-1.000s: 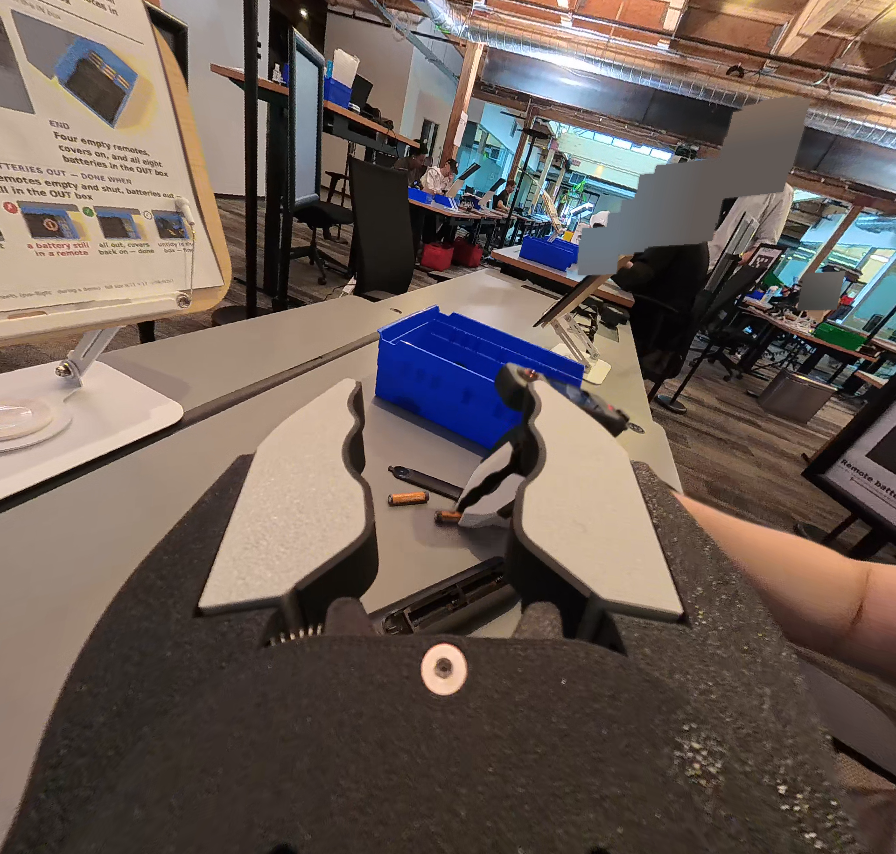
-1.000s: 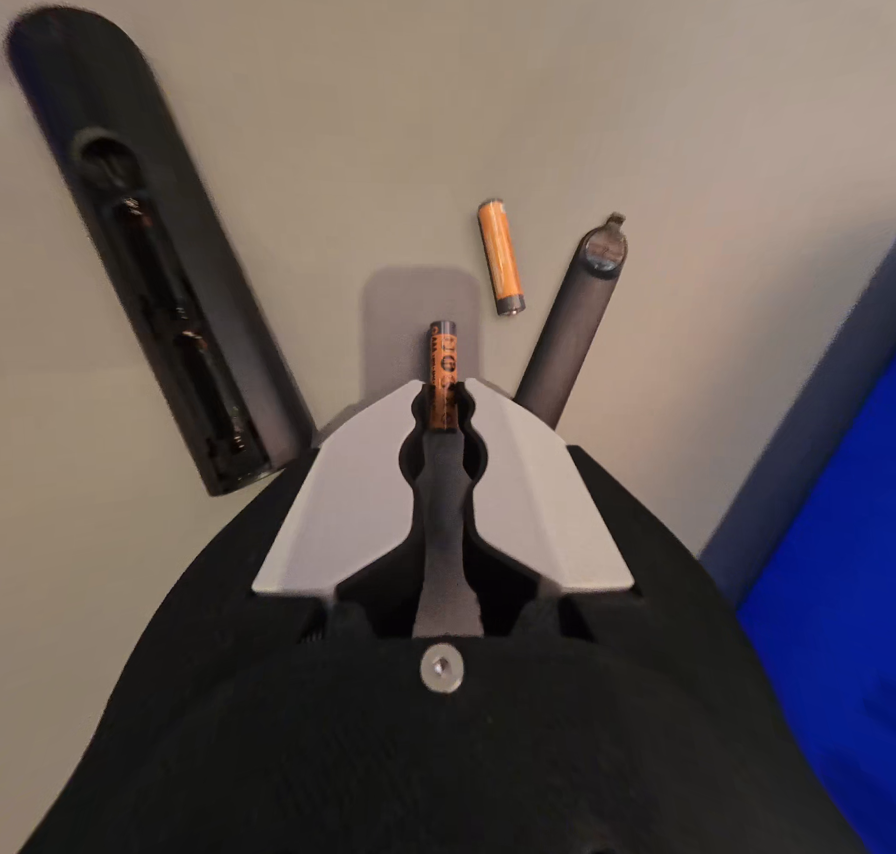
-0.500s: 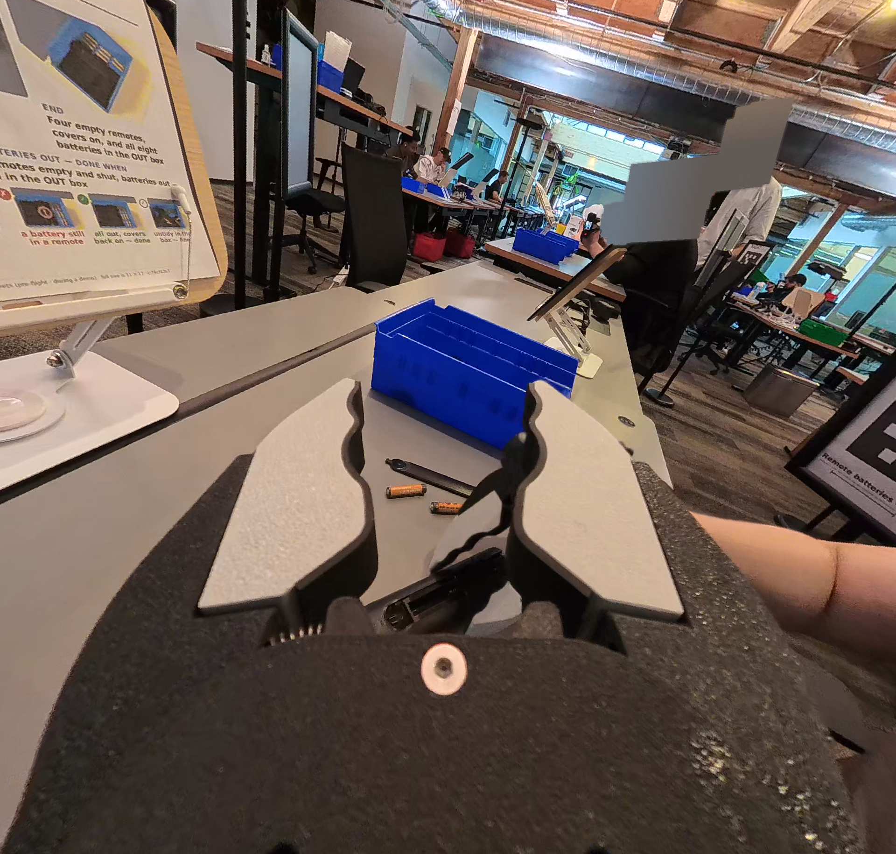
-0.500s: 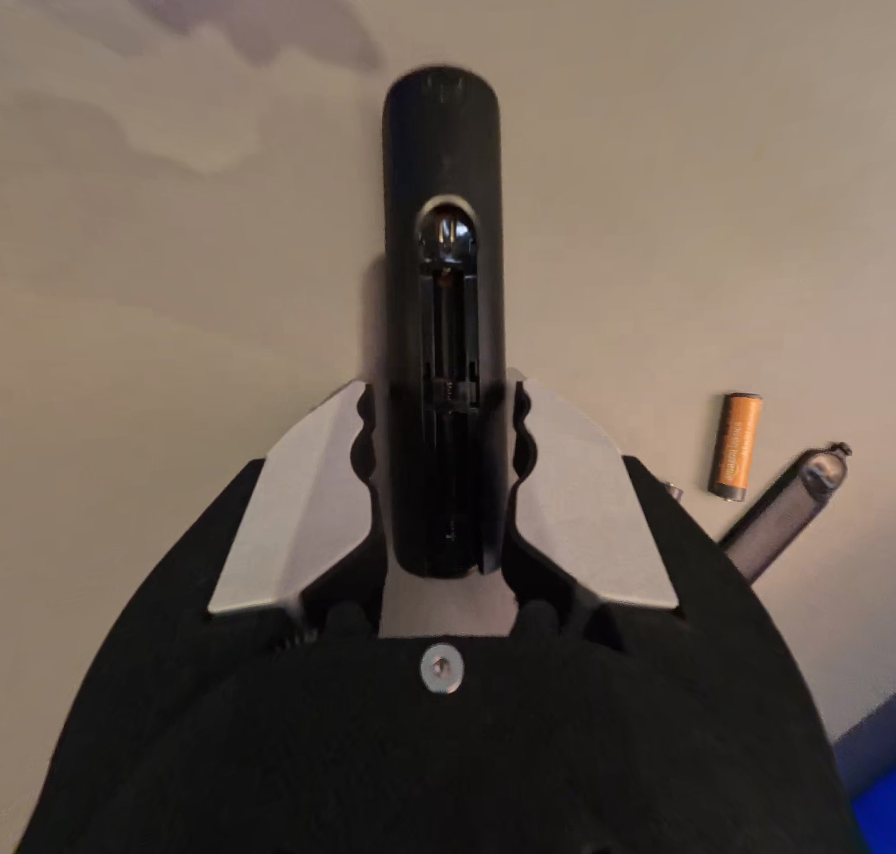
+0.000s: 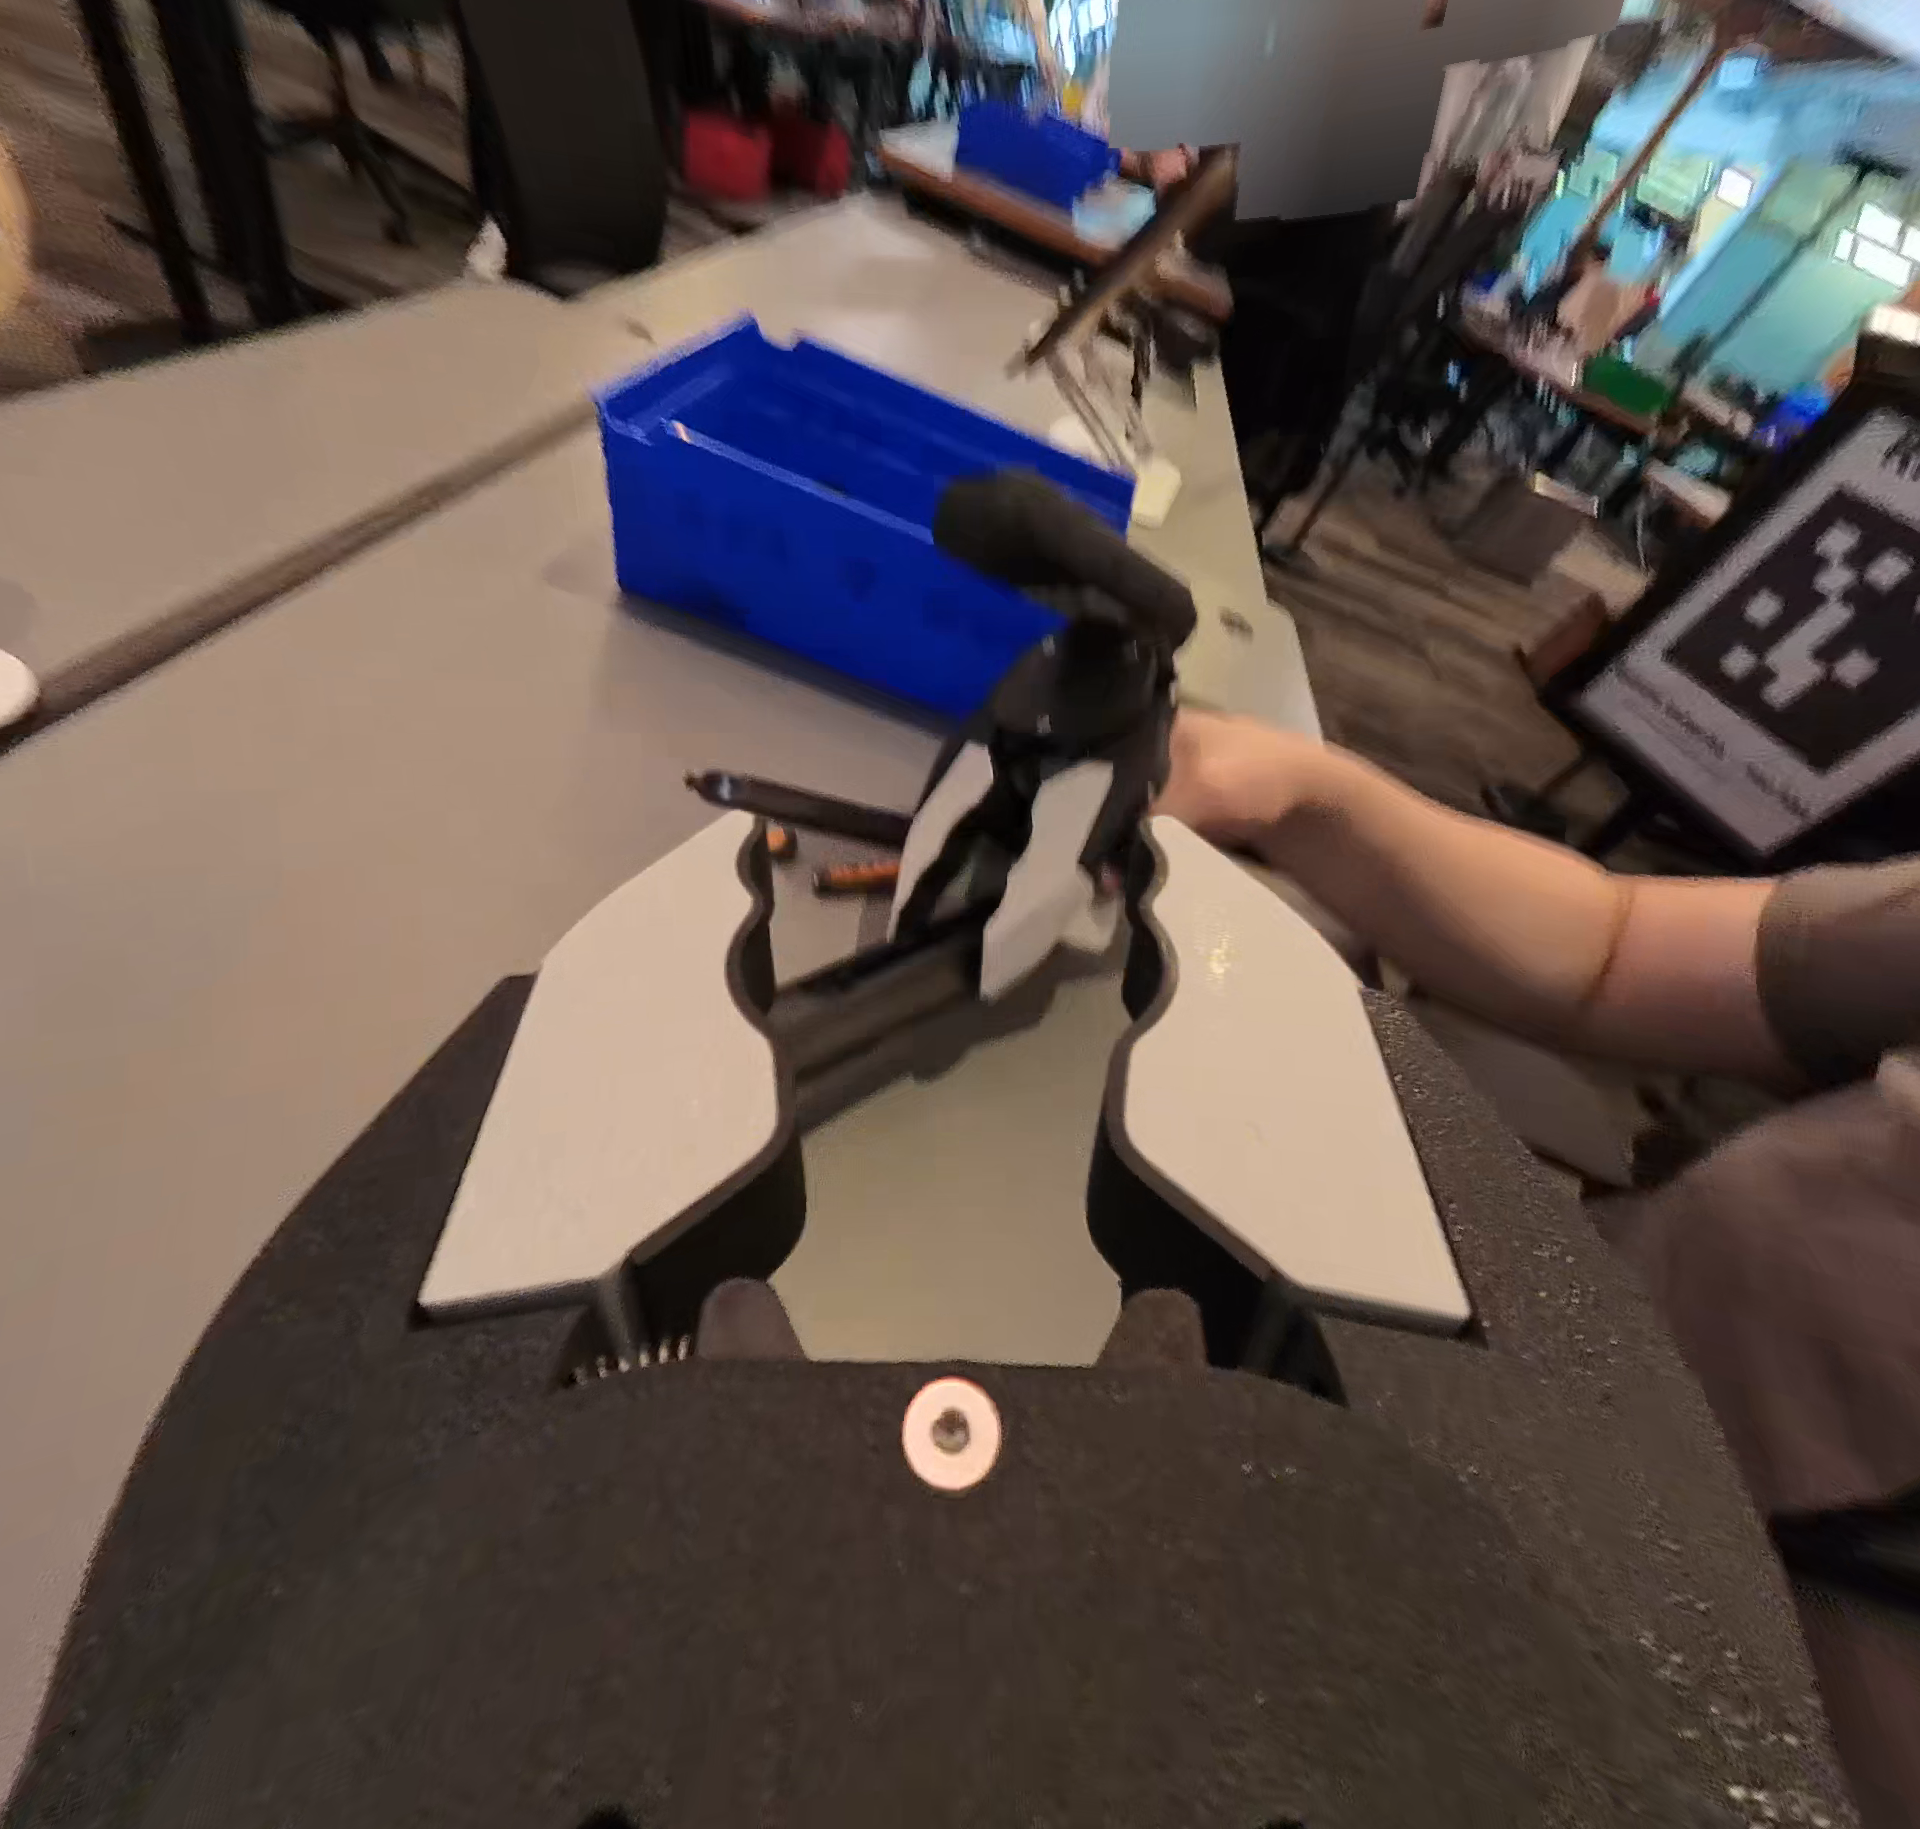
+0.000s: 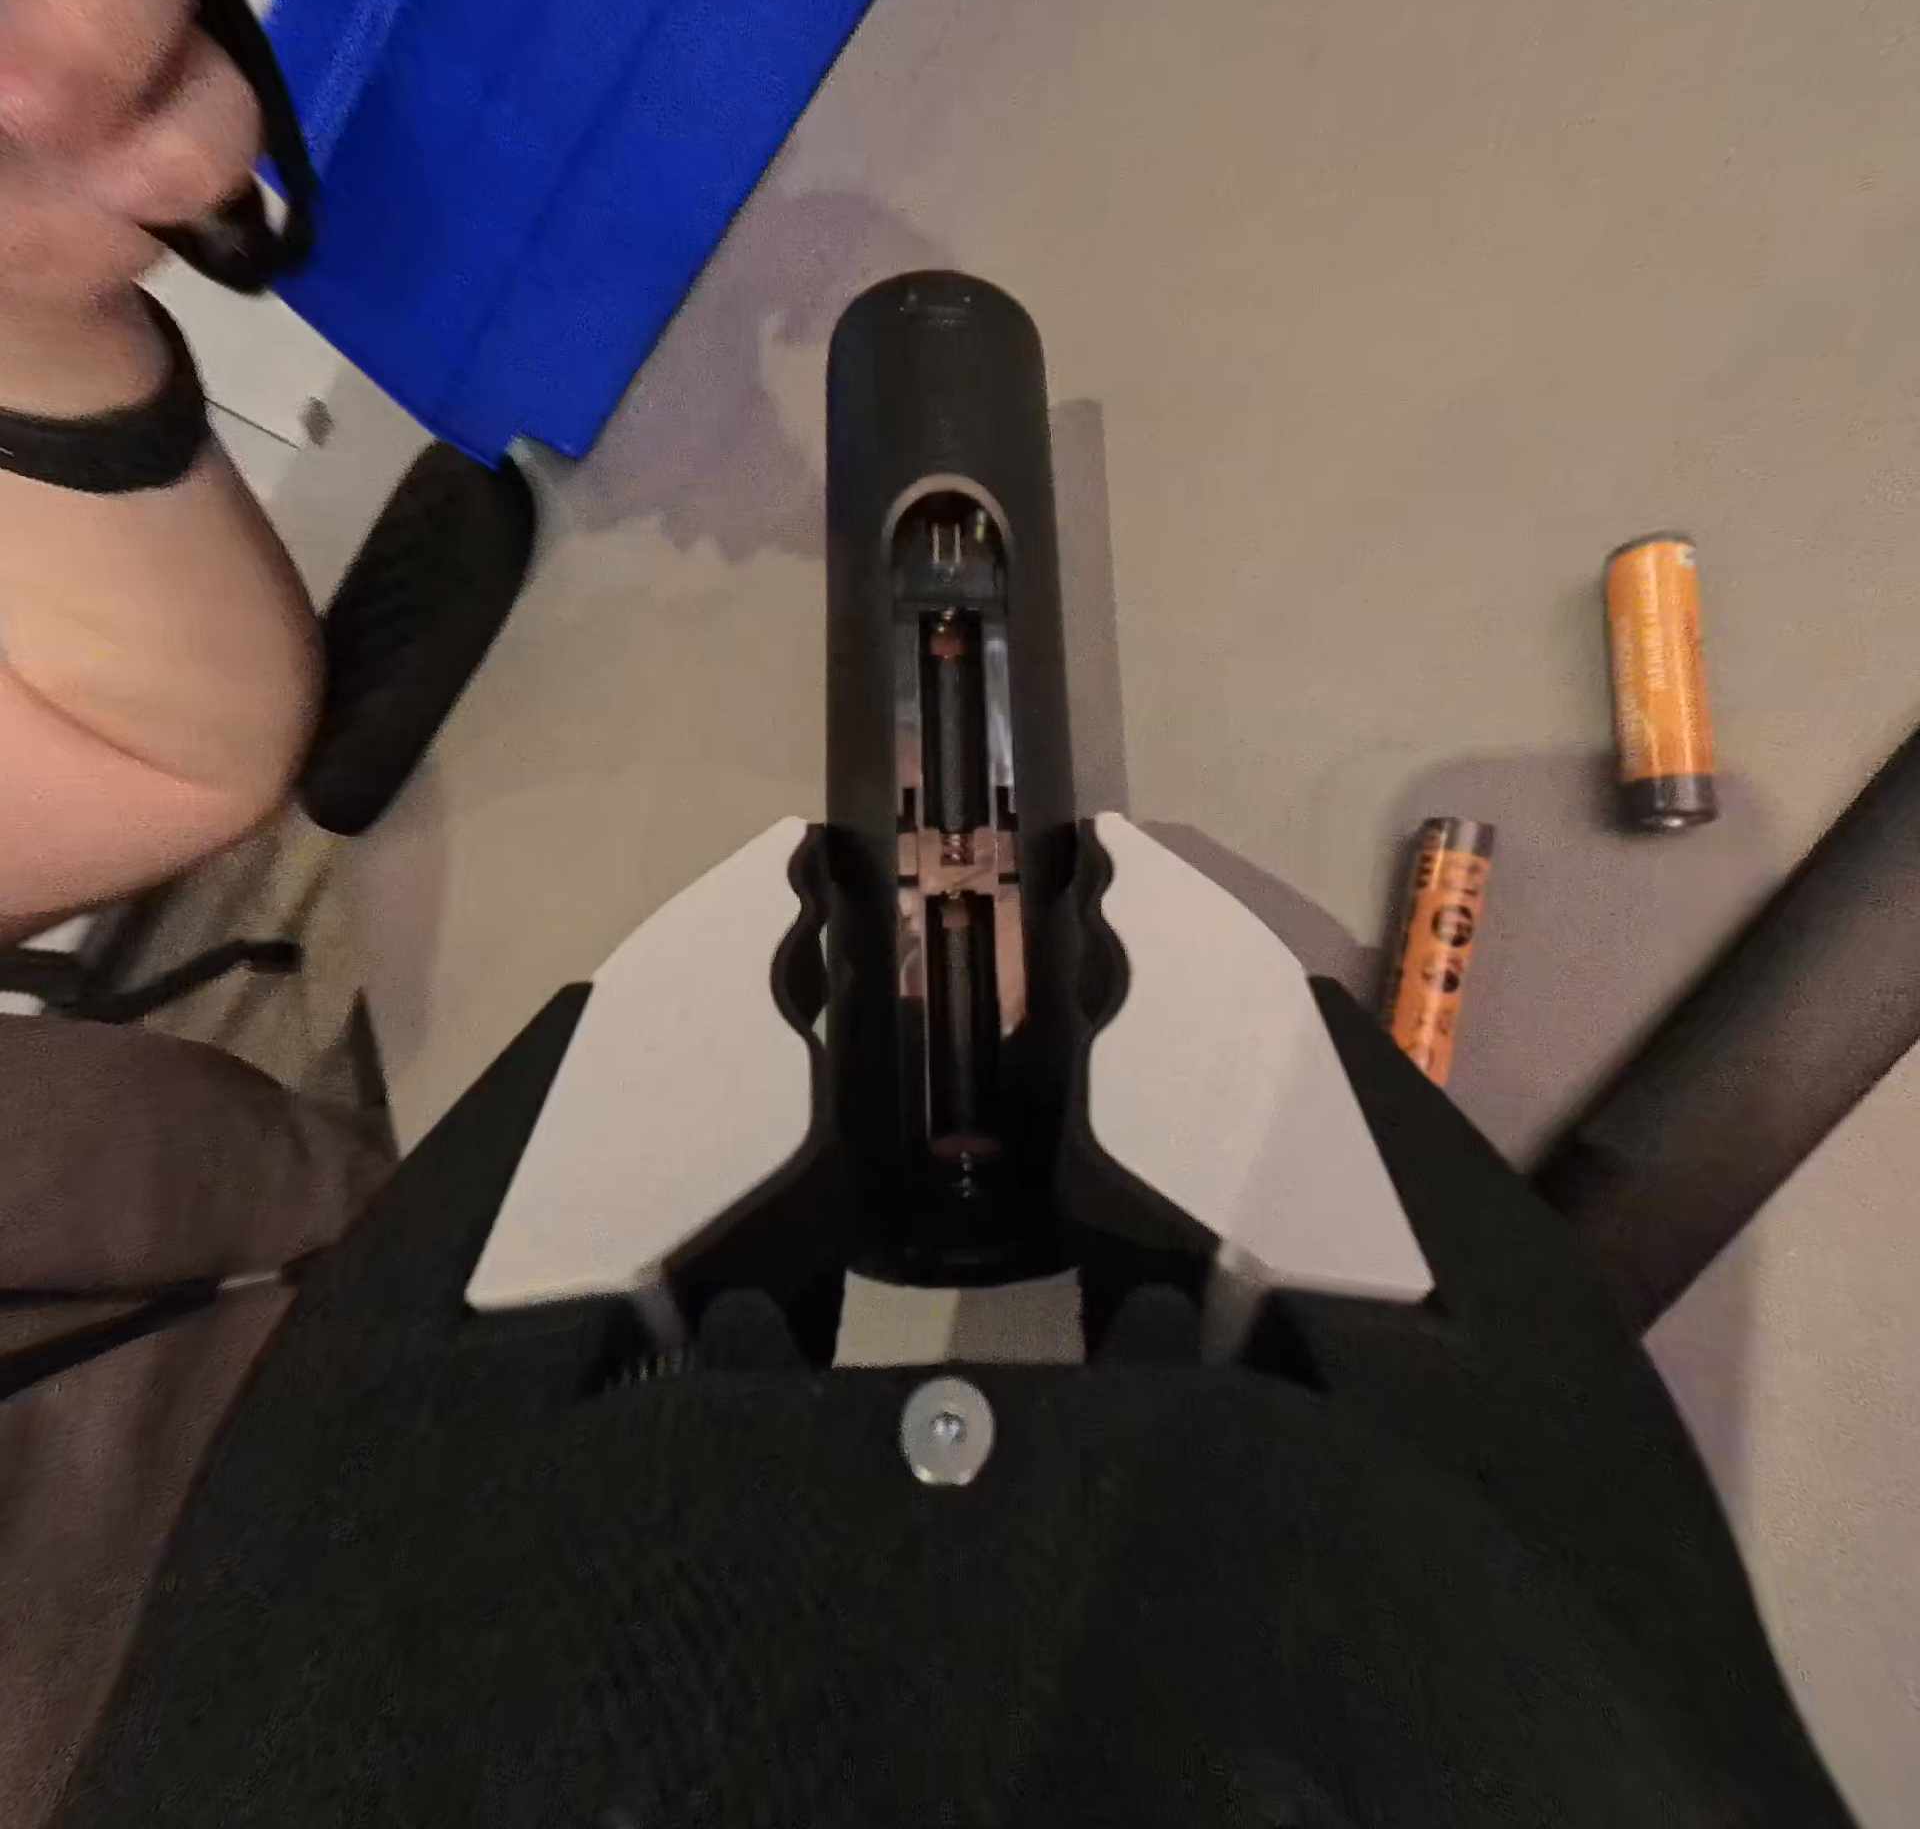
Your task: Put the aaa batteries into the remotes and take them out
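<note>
My right gripper (image 6: 951, 834) is shut on a black remote (image 6: 935, 408) that lies on the grey table (image 6: 1351, 325), both pads against its sides. The remote's battery bay is open and its springs show. Two orange AAA batteries (image 6: 1657, 683) (image 6: 1439, 948) lie to the right, beside the long black cover (image 6: 1714, 1031). My left gripper (image 5: 951, 844) is open and holds nothing; the remote's near end (image 5: 862, 1021) lies between its fingers without touching them. The left wrist view also shows the right gripper (image 5: 997, 886) over the remote, the batteries (image 5: 852, 875) and the cover (image 5: 800, 797).
A blue bin (image 5: 831, 532) stands on the table behind the remote; it also shows in the right wrist view (image 6: 540, 148). A person's forearm (image 5: 1455, 927) reaches in from the right. A black framed sign (image 5: 1787, 636) stands past the table's right edge.
My right gripper let go of the battery it held a second ago, moved left over the remote and closed on its sides. My left gripper drew back and turned right, still open.
</note>
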### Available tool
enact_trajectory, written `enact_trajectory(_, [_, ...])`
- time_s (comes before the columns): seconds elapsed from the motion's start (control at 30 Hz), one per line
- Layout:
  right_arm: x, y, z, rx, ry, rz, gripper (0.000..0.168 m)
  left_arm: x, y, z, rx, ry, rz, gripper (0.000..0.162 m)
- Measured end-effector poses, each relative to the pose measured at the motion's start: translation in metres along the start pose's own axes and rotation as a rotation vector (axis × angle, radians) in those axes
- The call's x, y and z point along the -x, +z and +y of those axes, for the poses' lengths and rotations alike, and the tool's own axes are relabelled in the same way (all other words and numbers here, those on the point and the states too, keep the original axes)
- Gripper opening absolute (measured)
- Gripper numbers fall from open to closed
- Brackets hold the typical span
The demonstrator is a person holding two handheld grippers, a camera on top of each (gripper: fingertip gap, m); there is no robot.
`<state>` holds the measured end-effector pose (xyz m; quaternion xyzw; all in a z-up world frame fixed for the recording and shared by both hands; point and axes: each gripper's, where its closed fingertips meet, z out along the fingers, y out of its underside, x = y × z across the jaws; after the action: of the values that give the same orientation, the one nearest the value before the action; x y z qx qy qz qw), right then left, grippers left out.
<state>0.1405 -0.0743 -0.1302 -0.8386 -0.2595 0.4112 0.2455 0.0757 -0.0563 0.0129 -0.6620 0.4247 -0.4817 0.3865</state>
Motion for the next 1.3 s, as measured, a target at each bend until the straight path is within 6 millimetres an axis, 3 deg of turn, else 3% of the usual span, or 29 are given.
enact_trajectory(0.1, [0.003, -0.013, -0.003, -0.040, 0.066, -0.092, 0.047, 0.002, 0.015, 0.029, 0.153, 0.042, -0.019, 0.068])
enact_trajectory(0.27, [0.027, -0.040, -0.014, -0.123, -0.007, -0.207, 0.047, 0.003, 0.035, 0.049, 0.214, 0.019, -0.041, 0.078])
enact_trajectory(0.4, [0.053, -0.063, -0.025, -0.148, -0.122, -0.235, 0.047, -0.011, 0.038, 0.031, 0.098, 0.040, 0.025, 0.087])
enact_trajectory(0.57, [0.075, -0.079, -0.027, -0.078, -0.184, -0.289, 0.047, -0.025, 0.024, 0.001, -0.067, 0.352, -0.024, 0.091])
enact_trajectory(0.73, [0.091, -0.085, -0.027, 0.004, -0.162, -0.363, 0.047, -0.054, 0.023, 0.006, -0.083, 0.504, 0.079, 0.080])
enact_trajectory(0.9, [0.101, -0.083, -0.023, 0.094, -0.149, -0.405, 0.047, -0.069, 0.026, 0.015, -0.075, 0.482, 0.190, 0.063])
enact_trajectory(1.03, [0.107, -0.082, -0.021, 0.142, -0.128, -0.448, 0.047, -0.073, 0.022, 0.016, -0.098, 0.486, 0.239, 0.048])
enact_trajectory(1.3, [0.114, -0.085, -0.022, 0.204, -0.091, -0.507, 0.047, -0.080, 0.019, 0.024, -0.090, 0.595, 0.248, 0.036])
